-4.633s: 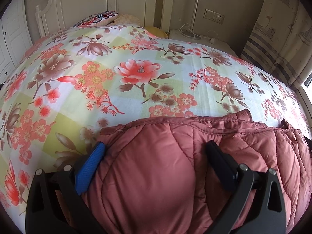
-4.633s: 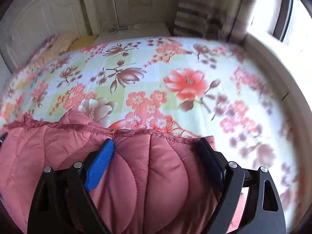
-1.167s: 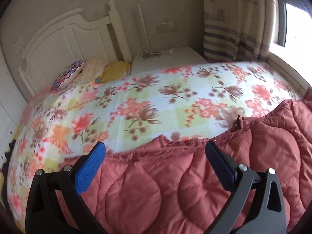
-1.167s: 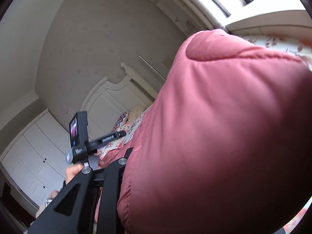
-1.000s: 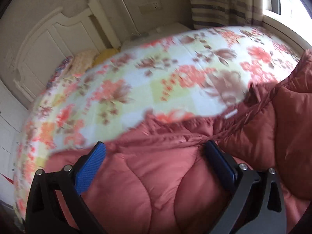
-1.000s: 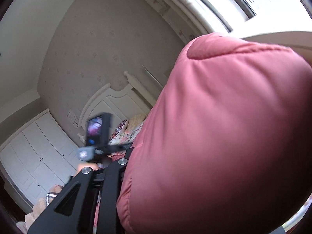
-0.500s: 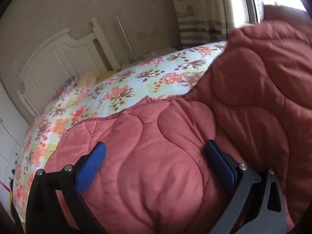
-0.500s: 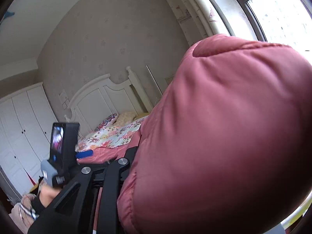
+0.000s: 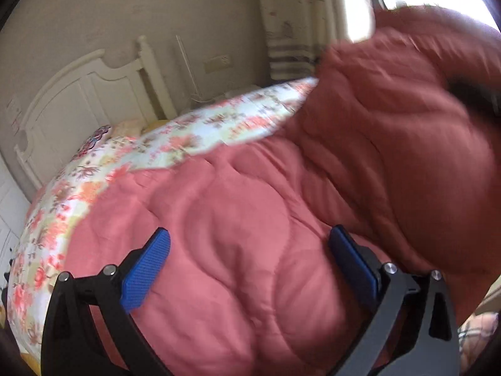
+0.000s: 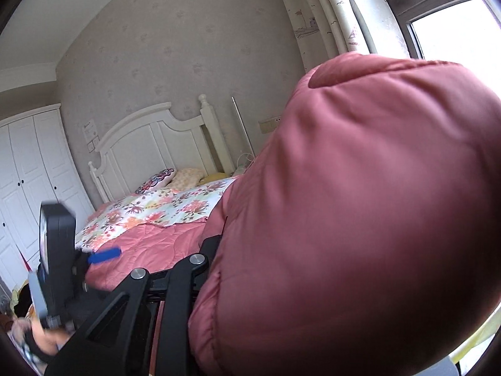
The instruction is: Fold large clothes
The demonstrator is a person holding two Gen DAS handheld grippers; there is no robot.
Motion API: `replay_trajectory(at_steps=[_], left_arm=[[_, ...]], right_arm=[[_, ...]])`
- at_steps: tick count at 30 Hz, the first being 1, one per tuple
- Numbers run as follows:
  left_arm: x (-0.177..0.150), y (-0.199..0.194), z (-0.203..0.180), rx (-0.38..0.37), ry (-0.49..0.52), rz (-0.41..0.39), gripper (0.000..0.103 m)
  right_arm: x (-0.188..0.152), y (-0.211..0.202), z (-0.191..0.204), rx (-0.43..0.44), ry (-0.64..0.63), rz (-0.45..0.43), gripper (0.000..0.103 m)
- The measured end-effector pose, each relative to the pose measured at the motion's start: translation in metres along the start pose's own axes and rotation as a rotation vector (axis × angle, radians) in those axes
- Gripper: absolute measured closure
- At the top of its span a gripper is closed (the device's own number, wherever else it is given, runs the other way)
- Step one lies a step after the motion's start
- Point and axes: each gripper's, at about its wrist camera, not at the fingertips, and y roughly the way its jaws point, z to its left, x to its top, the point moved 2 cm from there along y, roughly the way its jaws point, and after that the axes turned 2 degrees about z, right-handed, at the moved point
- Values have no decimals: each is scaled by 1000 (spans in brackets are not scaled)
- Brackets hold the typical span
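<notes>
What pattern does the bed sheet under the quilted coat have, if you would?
Red-pink flowers on a pale bed sheet; clearest in the right wrist view.

Pink quilted coat (image 10: 360,219) bunched over right tool, filling view; floral bed (image 10: 162,206) behind.

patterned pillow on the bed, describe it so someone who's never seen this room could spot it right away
Start at the white arched headboard against the far wall, above the floral bedspread. Three pillows lie in a row at its foot. The patterned pillow is the one nearest the white wardrobe, dark purple with swirling red and white motifs, whereas the cream pillow and the yellow pillow beside it are pale.
</notes>
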Motion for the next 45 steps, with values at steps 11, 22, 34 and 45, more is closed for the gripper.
replay_trajectory(at_steps=[11, 22, 34, 45], left_arm=[[0, -41, 81, 111, -98, -100, 2], [-45, 23, 200, 105, -400, 91, 6], [-76, 11, 257, -60, -691, 65, 8], [13, -82, 262, -145, -544, -154, 2]], right_arm=[[2, -11, 24, -69, -138, 10, 68], [-1, 0, 98, -262, -462, 10, 68], [-144, 93, 228, -386, -1349, 126, 65], [-175, 116, 216, -445, -1488, 50, 58]])
